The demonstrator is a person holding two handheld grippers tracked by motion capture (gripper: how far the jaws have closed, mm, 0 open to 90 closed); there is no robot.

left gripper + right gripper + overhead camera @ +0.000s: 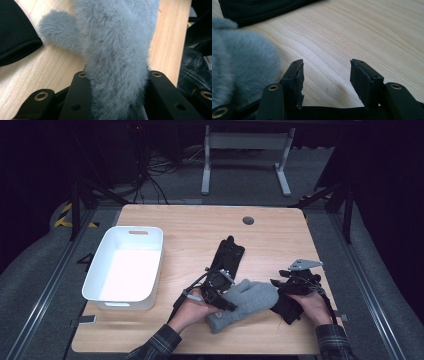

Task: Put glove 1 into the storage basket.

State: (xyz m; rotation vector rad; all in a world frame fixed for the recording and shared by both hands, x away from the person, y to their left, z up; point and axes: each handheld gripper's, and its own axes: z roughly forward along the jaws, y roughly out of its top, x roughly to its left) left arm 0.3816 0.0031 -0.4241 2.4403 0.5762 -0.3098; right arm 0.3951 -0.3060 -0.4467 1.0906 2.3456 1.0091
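Left gripper view shows our left gripper (117,82) pinching the grey mitten (115,45), right of the bin (125,265); our right gripper (325,75) gapes empty (binning, we judge, remains).

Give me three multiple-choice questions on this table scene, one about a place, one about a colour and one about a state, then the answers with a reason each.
1. Where does the white bin stand on the table, seen from the high view?
A. left side
B. right side
C. far edge, centre

2. What colour is the fuzzy mitten?
A. red
B. grey
C. yellow

3. How does the left gripper stand?
A. open over bare wood
B. shut on the black glove
C. shut on the mitten

Answers: 1 A, the bin sits left of both hands. 2 B, its fur is grey in all views. 3 C, grey fur is squeezed between its fingers.
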